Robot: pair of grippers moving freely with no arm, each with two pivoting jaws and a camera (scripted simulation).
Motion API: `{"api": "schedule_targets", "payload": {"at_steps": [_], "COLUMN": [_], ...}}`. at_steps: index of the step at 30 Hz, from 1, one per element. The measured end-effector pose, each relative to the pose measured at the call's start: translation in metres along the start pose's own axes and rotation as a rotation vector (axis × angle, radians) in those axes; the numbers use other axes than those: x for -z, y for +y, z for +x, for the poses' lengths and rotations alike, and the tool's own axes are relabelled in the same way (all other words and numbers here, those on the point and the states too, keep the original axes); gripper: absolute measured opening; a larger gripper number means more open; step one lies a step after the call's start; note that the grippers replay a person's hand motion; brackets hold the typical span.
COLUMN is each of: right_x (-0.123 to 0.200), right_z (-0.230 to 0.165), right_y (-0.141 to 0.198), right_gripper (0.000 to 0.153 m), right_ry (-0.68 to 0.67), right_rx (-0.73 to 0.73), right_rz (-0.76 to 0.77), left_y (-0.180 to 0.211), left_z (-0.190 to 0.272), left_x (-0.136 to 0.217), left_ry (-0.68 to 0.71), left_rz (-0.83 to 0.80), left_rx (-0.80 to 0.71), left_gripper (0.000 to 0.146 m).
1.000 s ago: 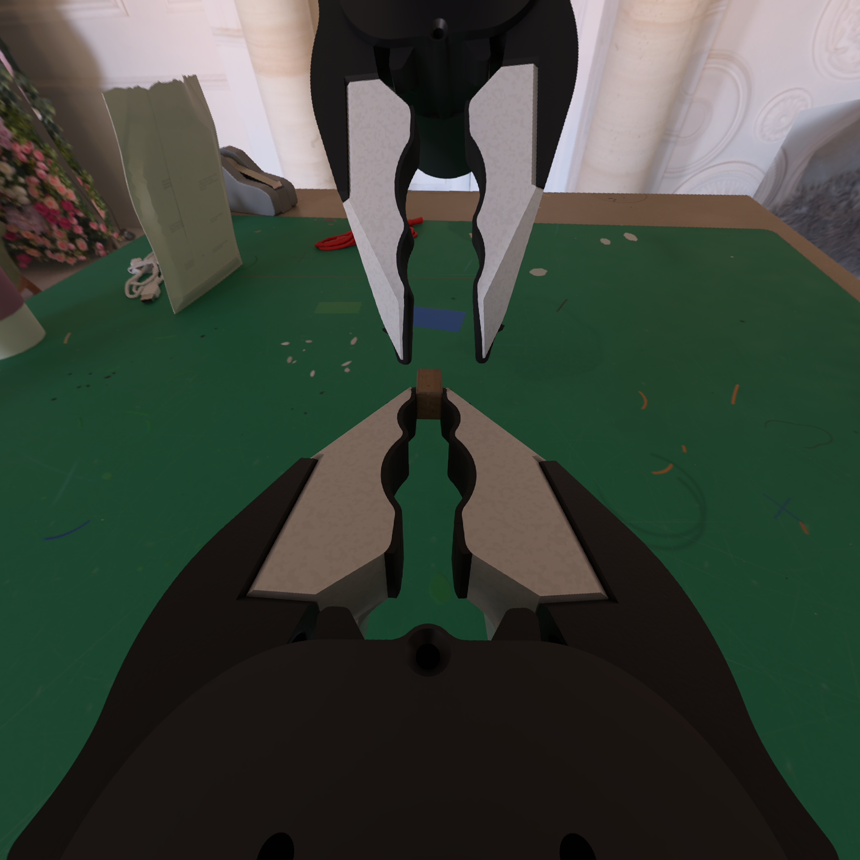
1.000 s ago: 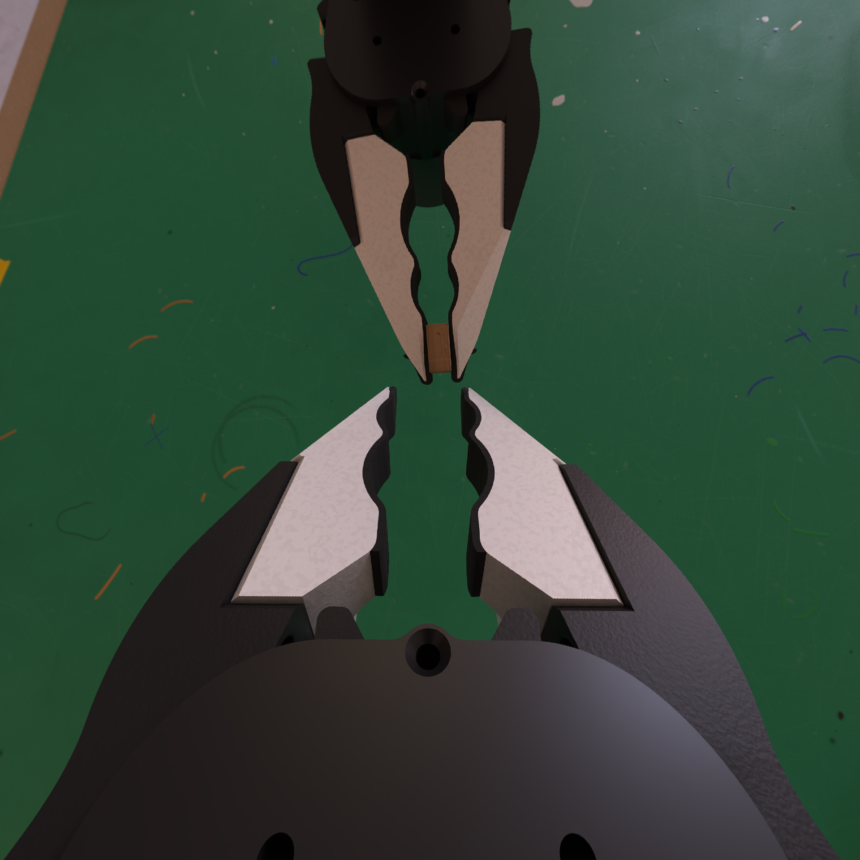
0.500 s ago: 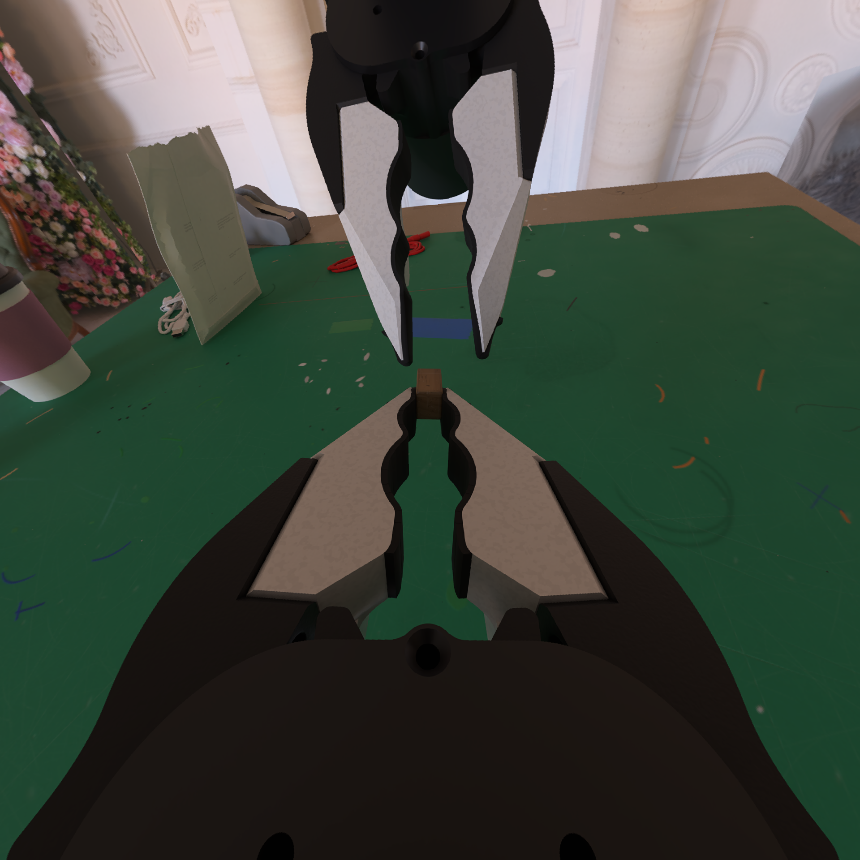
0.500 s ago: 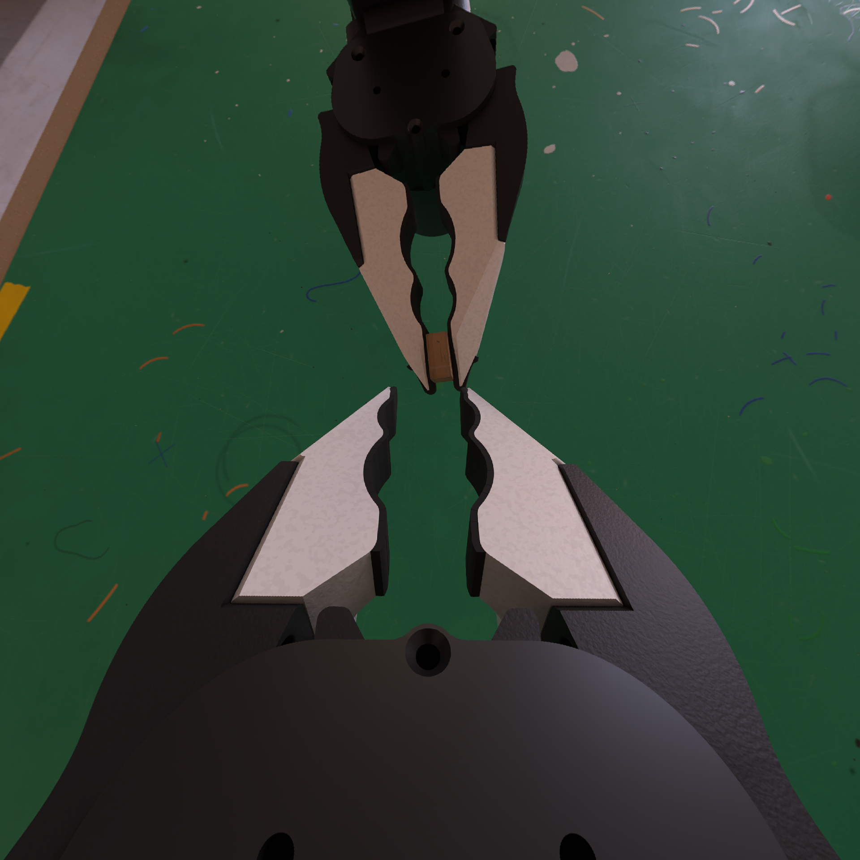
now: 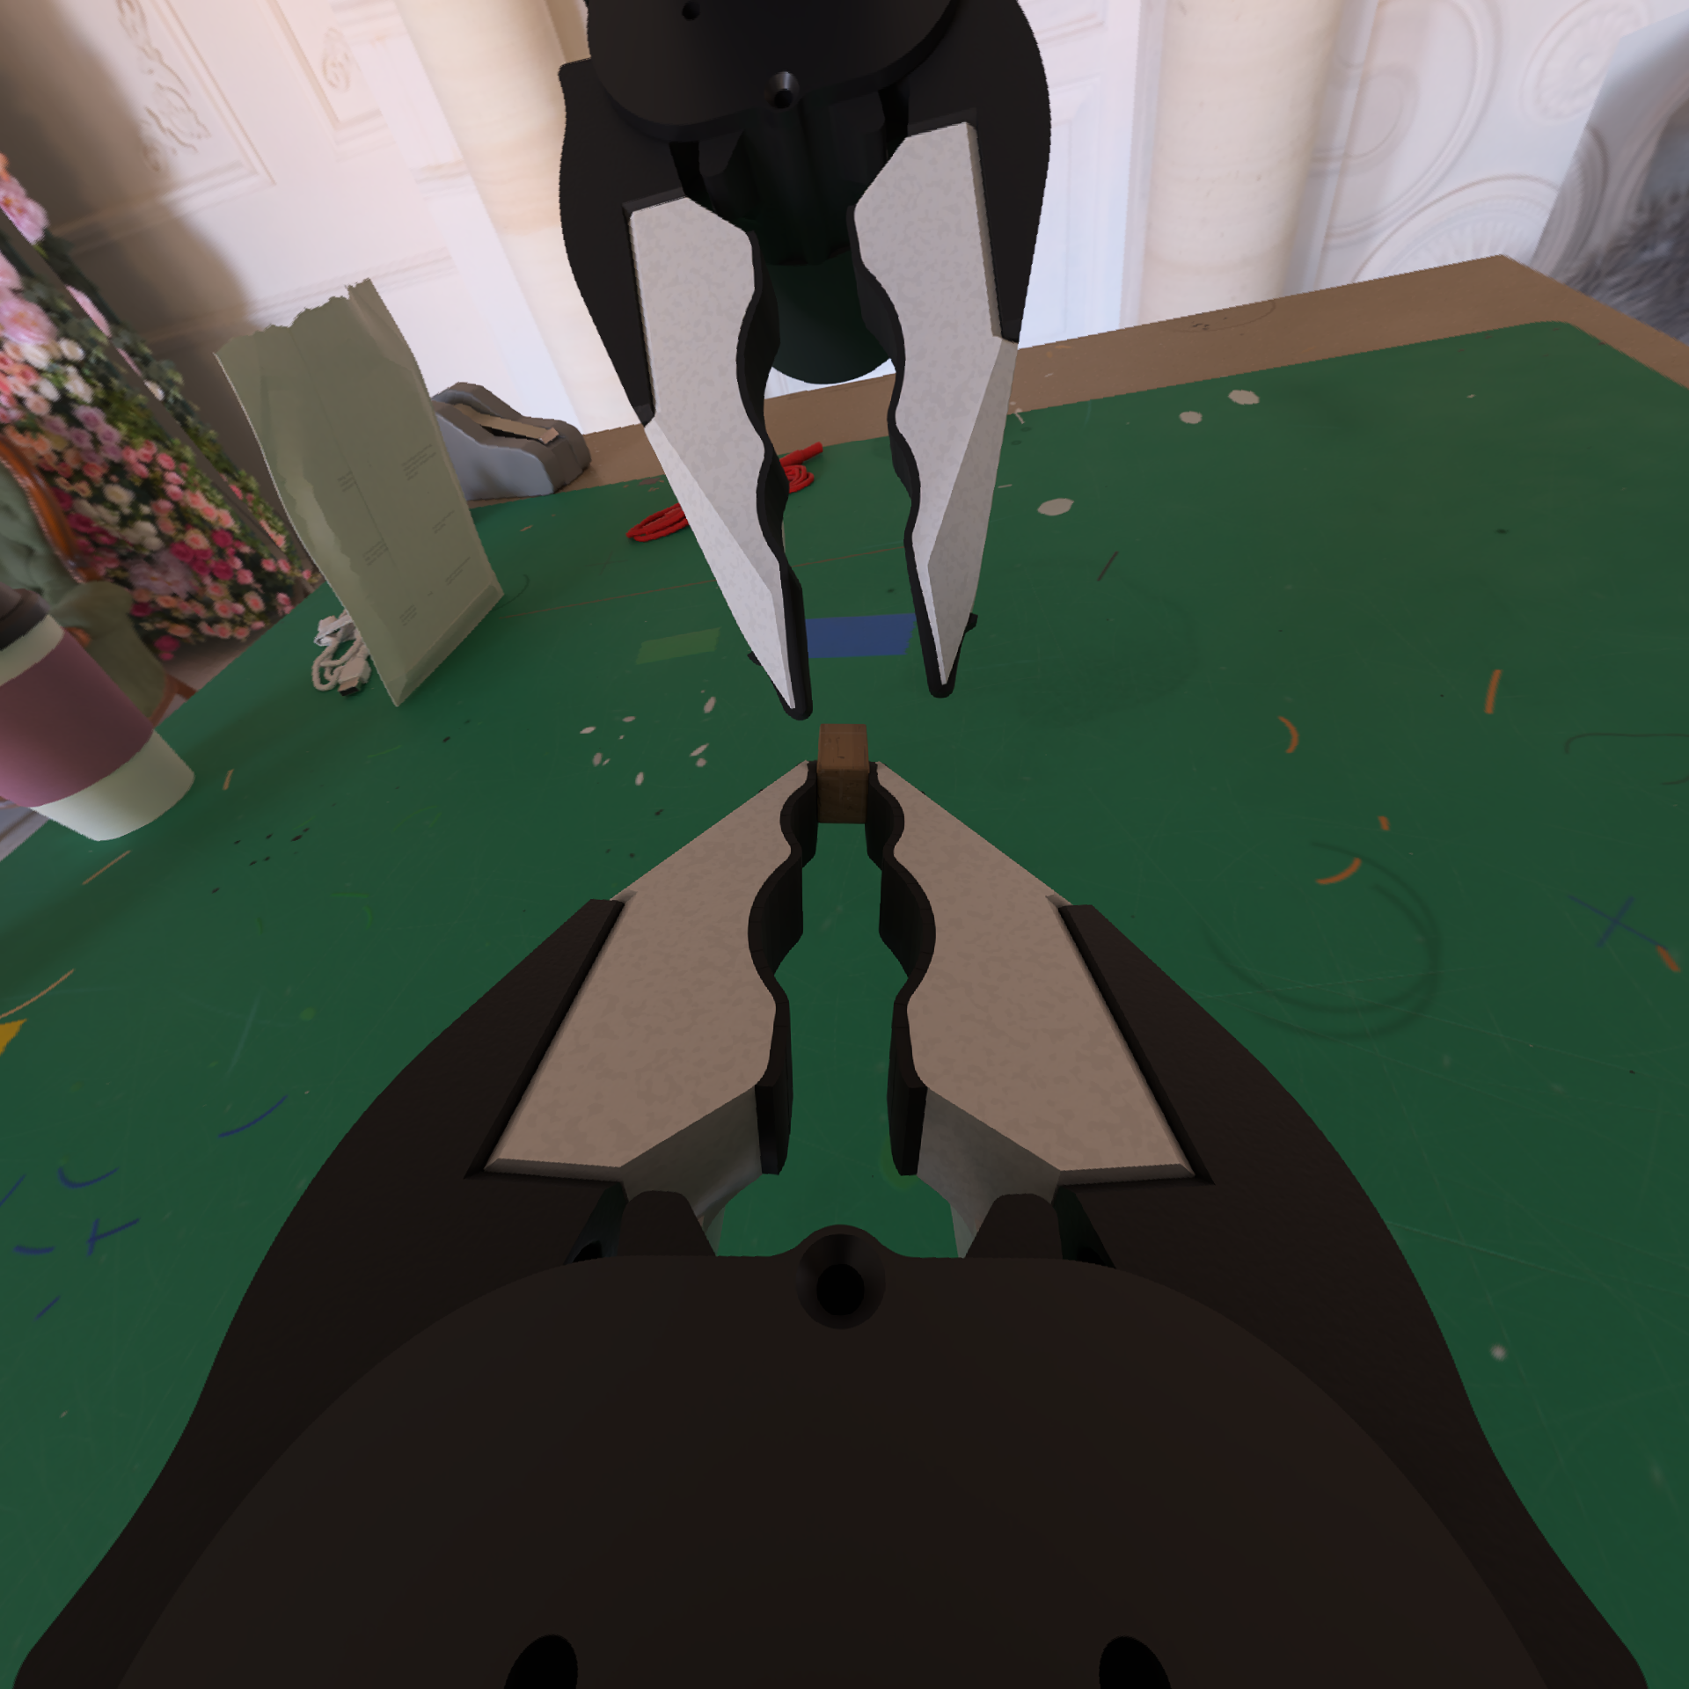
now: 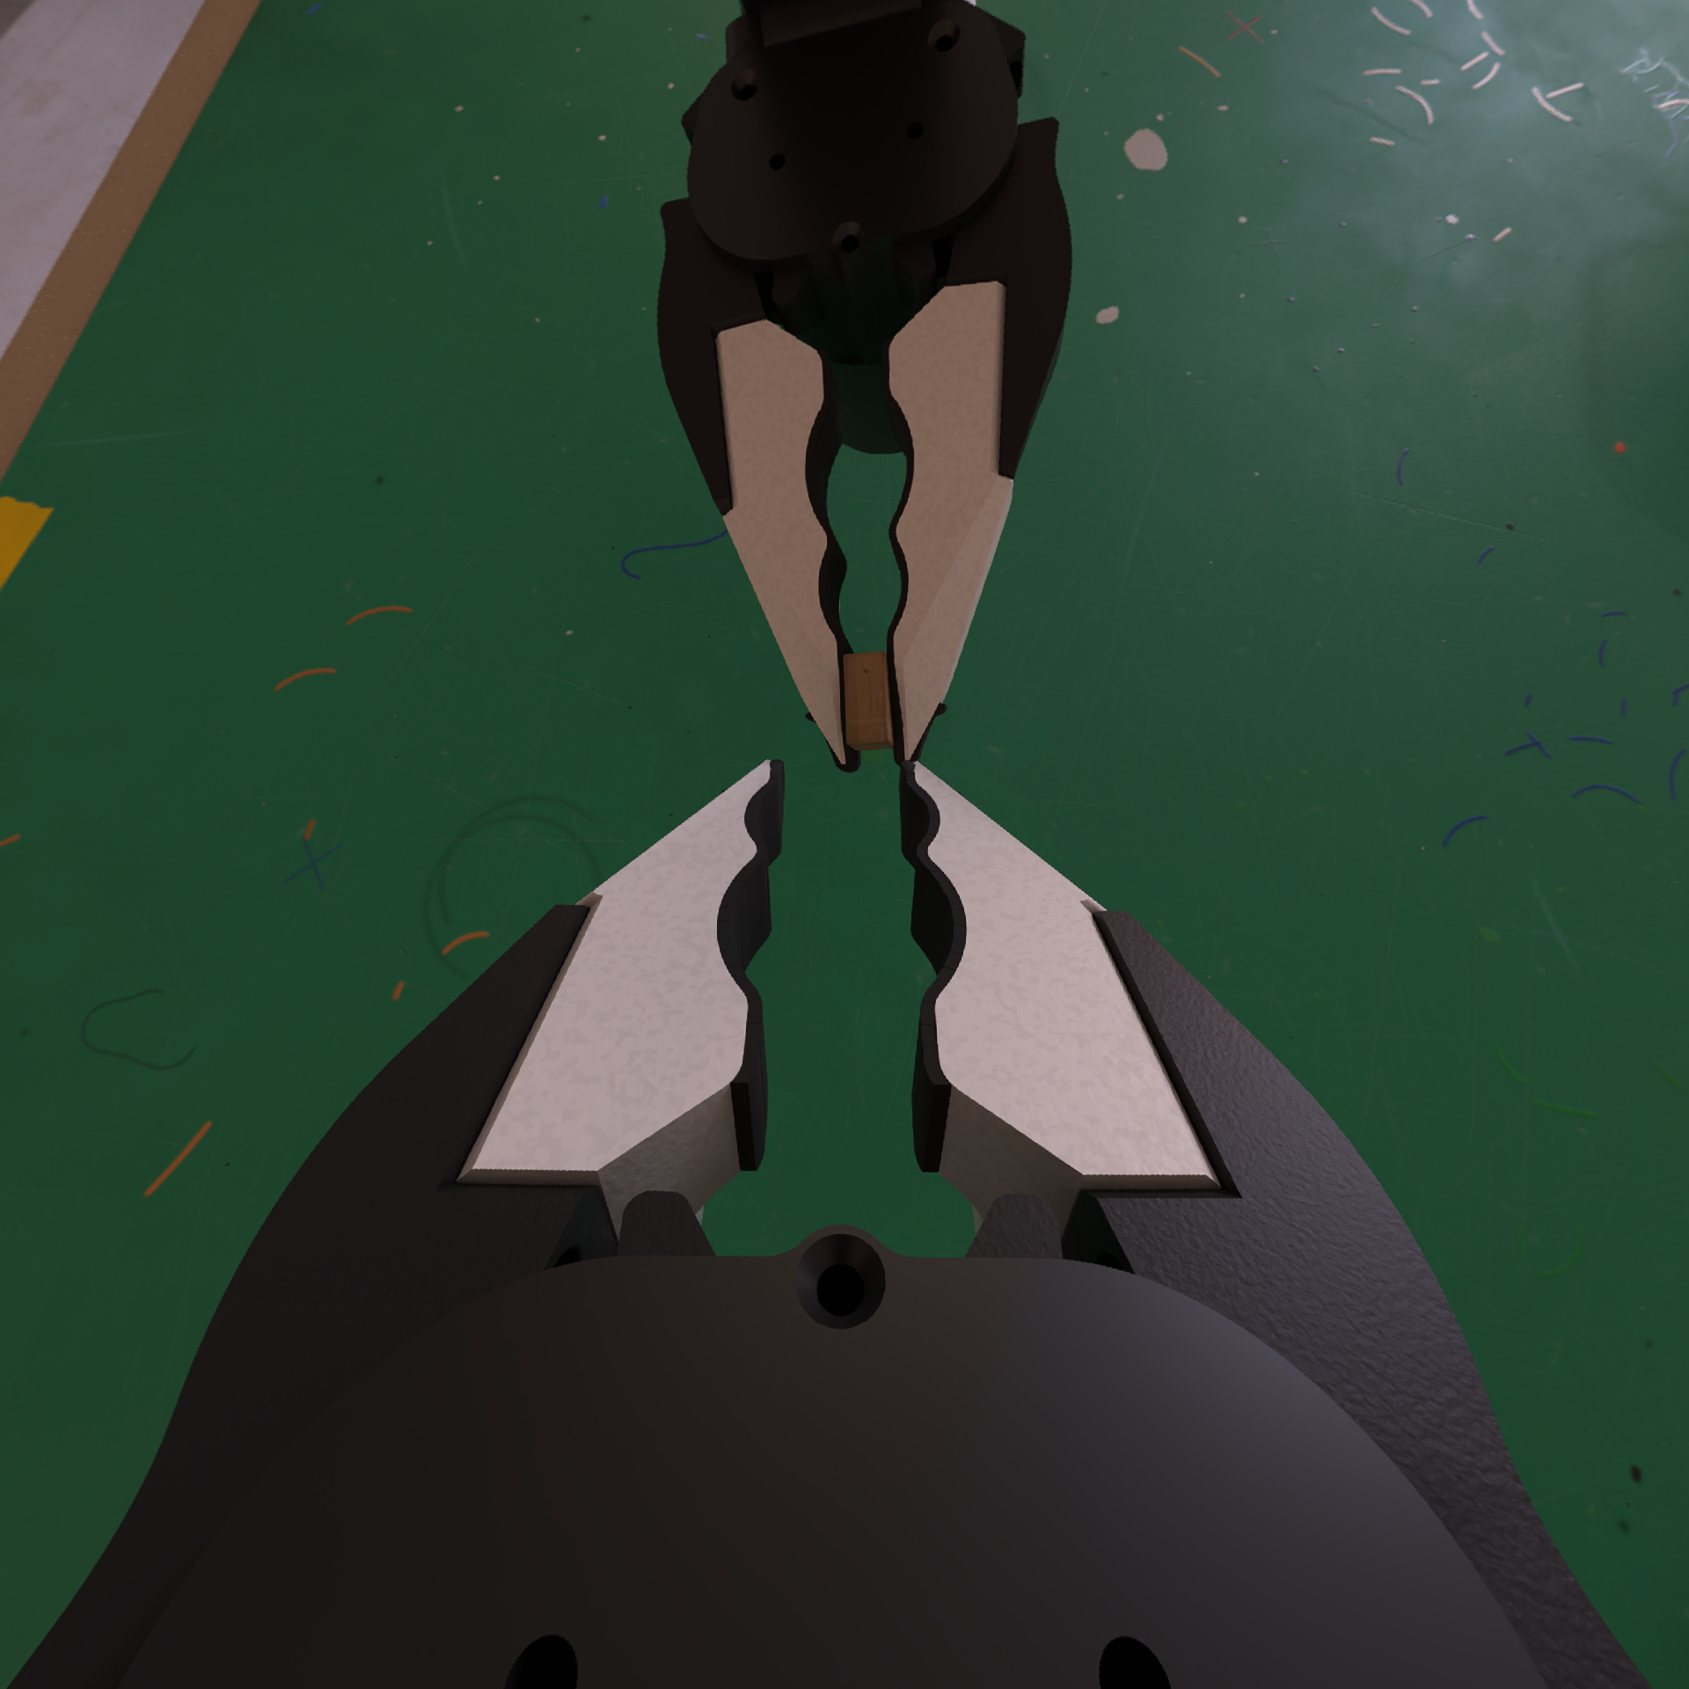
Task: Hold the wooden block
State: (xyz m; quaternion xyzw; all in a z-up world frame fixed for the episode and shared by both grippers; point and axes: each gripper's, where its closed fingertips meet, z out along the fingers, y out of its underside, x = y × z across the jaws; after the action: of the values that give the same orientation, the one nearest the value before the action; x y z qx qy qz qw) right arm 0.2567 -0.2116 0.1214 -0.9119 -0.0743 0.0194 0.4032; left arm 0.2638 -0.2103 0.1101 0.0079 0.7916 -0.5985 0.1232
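Left hand-held gripper clamped on wooden block at fingertips; right hand-held gripper apart, empty. Block small, rigid, probably light; tip-only pinch, could slip.

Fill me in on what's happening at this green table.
The left tongs are shut on a small wooden block, pinched at their tips and held above the green mat. The right tongs face them tip to tip, open and empty, just short of the block. A paper bag and a cup stand off to the side, untouched.
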Motion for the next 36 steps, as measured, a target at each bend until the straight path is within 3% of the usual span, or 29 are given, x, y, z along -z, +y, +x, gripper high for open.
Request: {"api": "schedule_targets", "payload": {"at_steps": [22,36], "right_x": [-0.008,-0.013], "right_z": [0.012,0.012], "right_y": [0.007,0.008], "right_gripper": [0.028,0.025], "right_ry": [0.145,0.163], "right_rx": [-0.001,0.036], "right_rz": [-0.033,-0.052], "left_y": [0.015,0.018], "left_z": [-0.009,-0.009], "left_x": [-0.004,-0.004], "left_ry": [-0.049,-0.078], "left_rz": [-0.094,-0.147], "left_rx": [0.06,-0.002], "left_gripper": [0.009,0.009]}}
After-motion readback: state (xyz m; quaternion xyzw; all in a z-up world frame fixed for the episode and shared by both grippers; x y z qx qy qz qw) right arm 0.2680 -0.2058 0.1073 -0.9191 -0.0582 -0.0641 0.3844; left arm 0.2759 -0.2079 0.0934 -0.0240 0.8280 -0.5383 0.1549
